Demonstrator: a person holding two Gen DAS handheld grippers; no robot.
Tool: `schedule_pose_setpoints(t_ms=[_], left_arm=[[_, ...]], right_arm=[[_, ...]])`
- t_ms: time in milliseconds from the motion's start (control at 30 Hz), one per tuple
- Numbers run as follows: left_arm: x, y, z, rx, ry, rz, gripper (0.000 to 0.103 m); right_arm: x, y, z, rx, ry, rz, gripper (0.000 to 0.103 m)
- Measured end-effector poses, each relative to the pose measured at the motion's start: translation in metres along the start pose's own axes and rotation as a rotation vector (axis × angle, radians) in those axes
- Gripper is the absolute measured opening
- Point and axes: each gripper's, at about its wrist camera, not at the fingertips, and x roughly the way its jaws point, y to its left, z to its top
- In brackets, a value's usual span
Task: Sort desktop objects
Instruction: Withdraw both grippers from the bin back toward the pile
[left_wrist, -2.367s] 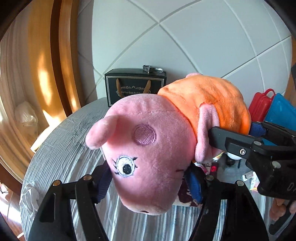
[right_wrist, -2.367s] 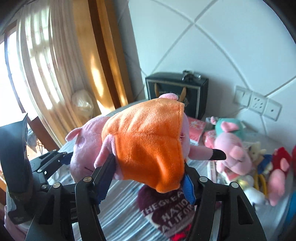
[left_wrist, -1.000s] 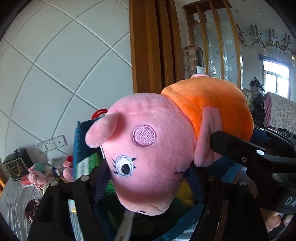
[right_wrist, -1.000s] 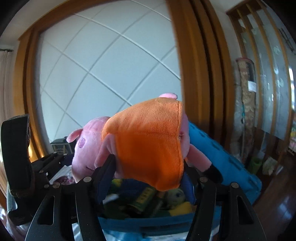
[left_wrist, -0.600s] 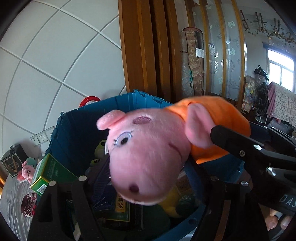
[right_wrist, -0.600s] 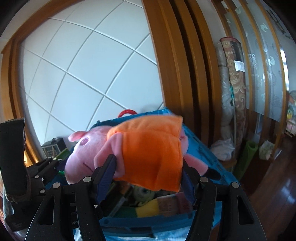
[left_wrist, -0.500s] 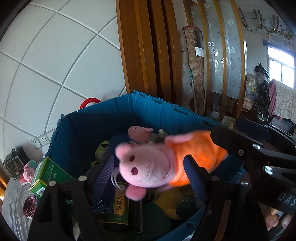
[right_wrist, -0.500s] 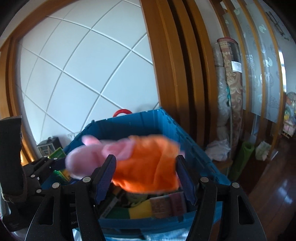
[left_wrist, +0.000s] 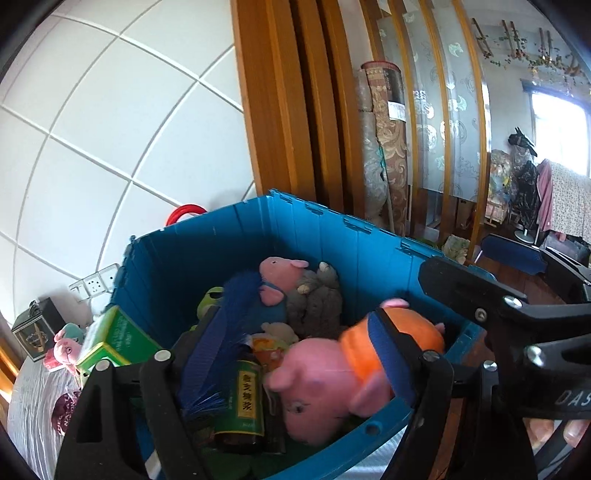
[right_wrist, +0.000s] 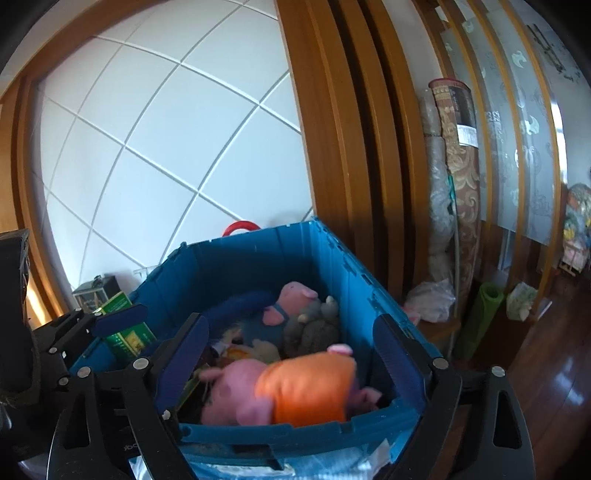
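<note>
Because both claws stood spread and empty above the blue storage crate (right_wrist: 332, 258), the pink pig plush in its orange dress (right_wrist: 295, 387) lay loose inside, resting on the boxes and toys near the front wall. The left gripper (left_wrist: 295, 354) and right gripper (right_wrist: 291, 350) flanked it without touching. A smaller pig plush (left_wrist: 277, 284) and a green box (left_wrist: 118, 339) shared the crate, judged the sorting destination.

both views down into blue crate (left_wrist: 380, 258)
</note>
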Motion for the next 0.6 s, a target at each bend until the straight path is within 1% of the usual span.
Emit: schedule_pose_setpoints(t_ms=[33,133,200,300,400,533,600], left_arm=[[-0.005,0.006,-0.002,-0.009,-0.006,0.007,0.081],[-0.019,0.025,-0.007,-0.034,-0.023,0.029,0.081],[-0.028,0.038,-0.011,-0.047,-0.031,0.057,0.082],[-0.044,0.067,-0.017,-0.087,-0.046,0.105,0.084],[-0.063,0.102,-0.026,-0.140,-0.067,0.158,0.092],[-0.091,0.159,-0.043,-0.214,-0.097,0.230,0.092],[-0.101,0.186,-0.051,-0.238,-0.102,0.254,0.092]], right_arm=[[-0.002,0.005,0.001,-0.003,-0.002,0.005,0.103],[-0.003,0.019,0.003,-0.025,-0.008,0.027,0.103],[-0.004,0.030,0.004,-0.040,-0.015,0.043,0.103],[-0.005,0.056,0.010,-0.064,-0.040,0.089,0.103],[-0.006,0.085,0.013,-0.094,-0.059,0.121,0.103],[-0.004,0.132,0.014,-0.137,-0.073,0.181,0.103],[0.000,0.158,0.012,-0.158,-0.071,0.207,0.103]])
